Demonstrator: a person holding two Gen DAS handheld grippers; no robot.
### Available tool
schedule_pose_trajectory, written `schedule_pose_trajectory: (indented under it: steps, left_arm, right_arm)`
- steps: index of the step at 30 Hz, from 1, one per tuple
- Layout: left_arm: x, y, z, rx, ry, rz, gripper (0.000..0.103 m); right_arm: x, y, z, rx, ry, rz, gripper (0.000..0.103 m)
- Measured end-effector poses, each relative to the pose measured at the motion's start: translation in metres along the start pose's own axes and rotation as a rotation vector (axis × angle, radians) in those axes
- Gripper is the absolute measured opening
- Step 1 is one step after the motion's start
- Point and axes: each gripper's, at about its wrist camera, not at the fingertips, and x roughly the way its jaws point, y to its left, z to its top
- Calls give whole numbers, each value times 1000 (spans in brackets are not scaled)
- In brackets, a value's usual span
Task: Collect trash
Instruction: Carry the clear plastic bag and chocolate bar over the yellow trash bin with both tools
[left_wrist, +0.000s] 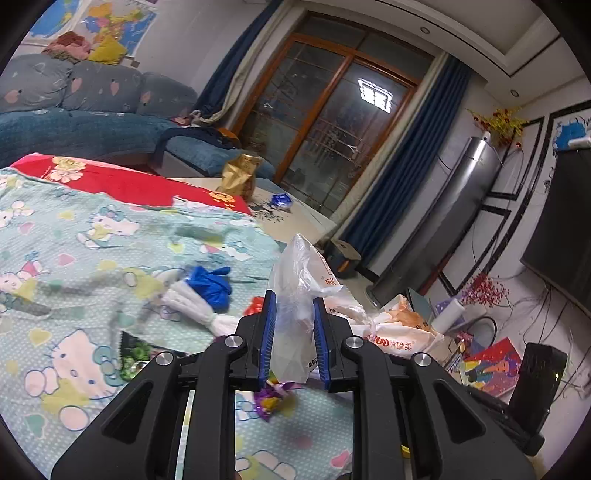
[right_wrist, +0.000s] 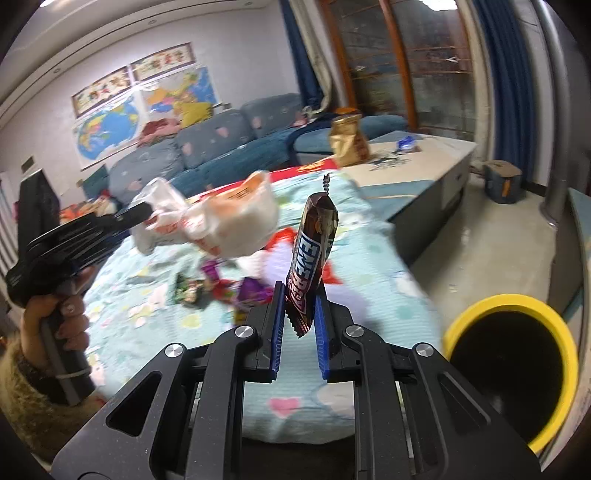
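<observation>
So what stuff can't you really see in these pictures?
- Yellow-rimmed bin, right wrist view: its inside is black, so its contents are hidden, and its far side is cut off.
- Small wrappers on the blanket, right wrist view: too blurred to read.
- Purple wrapper, left wrist view: partly hidden behind the left gripper and its plastic bag.

Left gripper (left_wrist: 293, 314): jaws closed onto a clear plastic bag (left_wrist: 295, 295), which stands up between the blue pads (left_wrist: 268, 332).
Left hand (right_wrist: 68, 317): wrapped around the left gripper's handle, raised above the bed (right_wrist: 369, 295).
Right gripper (right_wrist: 301, 314): jaws pinching a brown snack wrapper (right_wrist: 312, 254), held upright over the bed's near end.
</observation>
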Motion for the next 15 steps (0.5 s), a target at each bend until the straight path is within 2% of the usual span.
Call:
schedule_pose_trajectory:
  steps: [4,15]
  left_arm:
    - [11,-14,-4,19,17,-18,19]
    - [37,-55,-20,99,66,-72,19]
  right_arm:
    - [-5,-26,2,44,-7,-61,11]
    - [-22,-81,-1,163,-48,-151,11]
